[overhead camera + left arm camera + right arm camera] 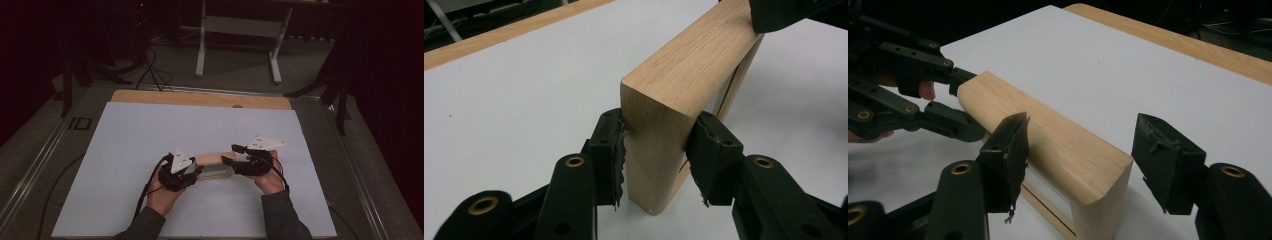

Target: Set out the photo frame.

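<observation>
high view has the wooden frame [216, 165] standing on edge on the white sheet [150, 135], left gripper [192, 172] at one end and right gripper [230, 161] at the other. left gripper view shows its pads [610, 152] clamped on the end post, while right gripper view shows its pads [1010, 150] spread apart, off the wood. looks stiff, light-ish and smooth, so i'd grab the solid end posts; right gripper view also shows a slot inside the frame.

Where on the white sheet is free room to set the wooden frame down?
The white sheet is bare behind the light wooden frame, up to the wooden table edge, and along both side borders. It is crowded near the front middle, where the left gripper grips the frame and the right gripper stands open around it.
</observation>
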{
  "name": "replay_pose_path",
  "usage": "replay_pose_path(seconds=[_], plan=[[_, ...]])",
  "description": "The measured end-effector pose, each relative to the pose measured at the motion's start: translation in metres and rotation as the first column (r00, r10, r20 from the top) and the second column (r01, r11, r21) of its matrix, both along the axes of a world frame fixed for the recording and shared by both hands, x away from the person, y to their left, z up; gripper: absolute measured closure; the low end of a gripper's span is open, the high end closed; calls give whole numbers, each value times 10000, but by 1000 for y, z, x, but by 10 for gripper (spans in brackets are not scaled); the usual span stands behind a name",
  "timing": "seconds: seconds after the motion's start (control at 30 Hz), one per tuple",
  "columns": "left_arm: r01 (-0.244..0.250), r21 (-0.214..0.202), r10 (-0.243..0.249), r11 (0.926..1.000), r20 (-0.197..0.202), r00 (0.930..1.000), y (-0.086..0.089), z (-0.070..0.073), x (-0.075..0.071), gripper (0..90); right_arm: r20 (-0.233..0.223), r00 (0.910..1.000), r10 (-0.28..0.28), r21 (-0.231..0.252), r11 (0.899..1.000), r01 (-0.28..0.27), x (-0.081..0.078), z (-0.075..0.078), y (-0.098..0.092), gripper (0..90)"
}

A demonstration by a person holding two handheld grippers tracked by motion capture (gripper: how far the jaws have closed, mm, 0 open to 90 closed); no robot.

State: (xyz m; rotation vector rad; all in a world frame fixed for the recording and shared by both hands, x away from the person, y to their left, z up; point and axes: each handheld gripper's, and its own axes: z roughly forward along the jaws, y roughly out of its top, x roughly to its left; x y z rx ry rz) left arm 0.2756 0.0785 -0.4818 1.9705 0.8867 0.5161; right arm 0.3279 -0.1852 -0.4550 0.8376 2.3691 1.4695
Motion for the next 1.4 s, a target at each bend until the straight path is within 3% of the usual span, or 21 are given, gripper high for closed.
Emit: replay_pose_path(seconds=[0.57, 0.97, 1.07, 1.1, 1.17, 1.4], plan=[[-65, -82, 64, 9999, -95, 9999, 6, 0, 4, 597, -172, 9988, 454, -372, 9982, -460, 1, -9, 7, 358], [-117, -110, 116, 9999, -135, 9998, 9, 1, 6, 599, 93, 9983, 578, -832, 9949, -568, 0, -12, 11, 348], [-272, -76, 271, 9996, -93, 9996, 11, 1, 7, 612, 147, 9979, 632, -1011, 9930, -614, 0, -14, 13, 359], [-347, -64, 347, 9994, -29, 9994, 12, 1, 7, 670, 145, 9977, 659, -1061, 9923, -640, -1, -15, 14, 366], [-278, -180, 276, 9995, -109, 9996, 14, 2, 7, 705, 200, 9978, 629, -1179, 9912, -601, -1, -16, 15, 363], [-300, -232, 298, 9993, -87, 9995, 14, 1, 8, 693, 354, 9978, 554, -1335, 9898, -502, -1, -17, 13, 438]])
